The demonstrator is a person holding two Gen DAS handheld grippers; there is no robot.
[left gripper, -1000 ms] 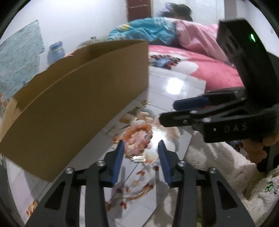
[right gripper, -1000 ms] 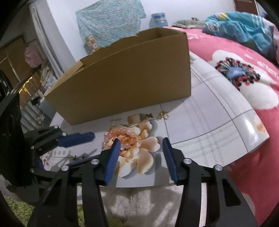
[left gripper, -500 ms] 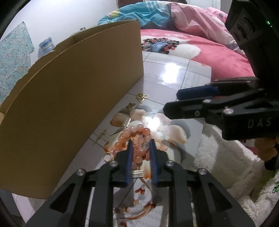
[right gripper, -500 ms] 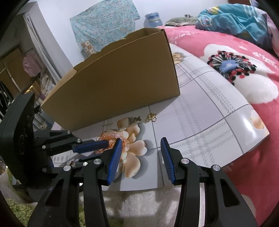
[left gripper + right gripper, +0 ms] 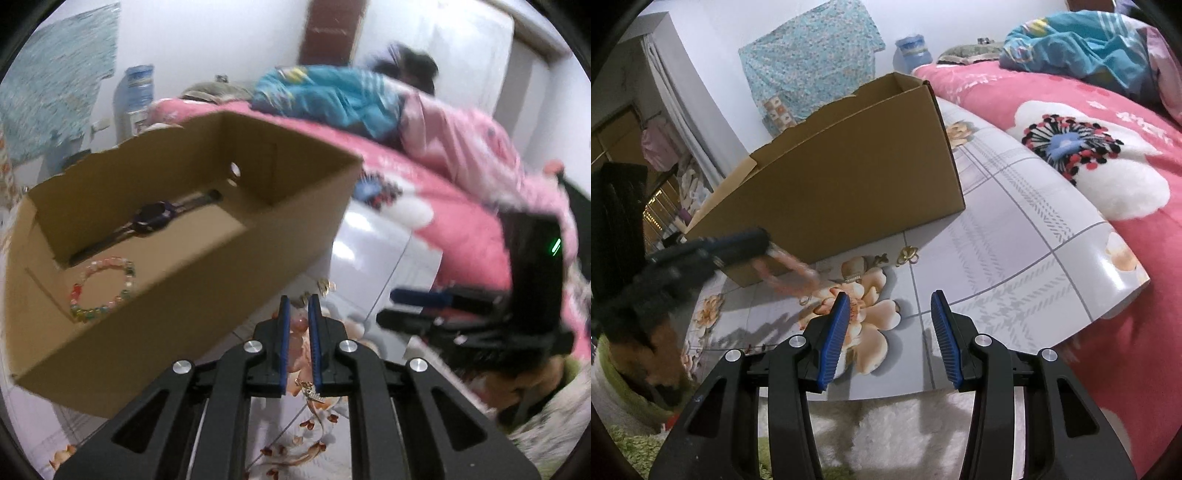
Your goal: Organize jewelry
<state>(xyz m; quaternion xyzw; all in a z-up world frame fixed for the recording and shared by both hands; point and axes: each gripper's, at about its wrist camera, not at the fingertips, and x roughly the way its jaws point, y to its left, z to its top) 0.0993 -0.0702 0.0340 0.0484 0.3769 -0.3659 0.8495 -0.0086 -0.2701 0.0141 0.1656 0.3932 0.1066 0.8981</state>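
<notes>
Lifted off the floral tabletop (image 5: 1015,221) where it had lain a second before, the pink bead bracelet (image 5: 786,267) now hung from the left gripper (image 5: 296,325), whose blue pads were still closing on it, its small silver charm (image 5: 312,395) dangling below. That gripper had risen beside the open cardboard box (image 5: 207,280), which already held a dark wristwatch (image 5: 151,218) and a multicoloured bead bracelet (image 5: 101,295). Beside it the right gripper (image 5: 888,332) hovered about half open and empty over the table's flower print, with gold earrings (image 5: 908,254) lying near the box.
</notes>
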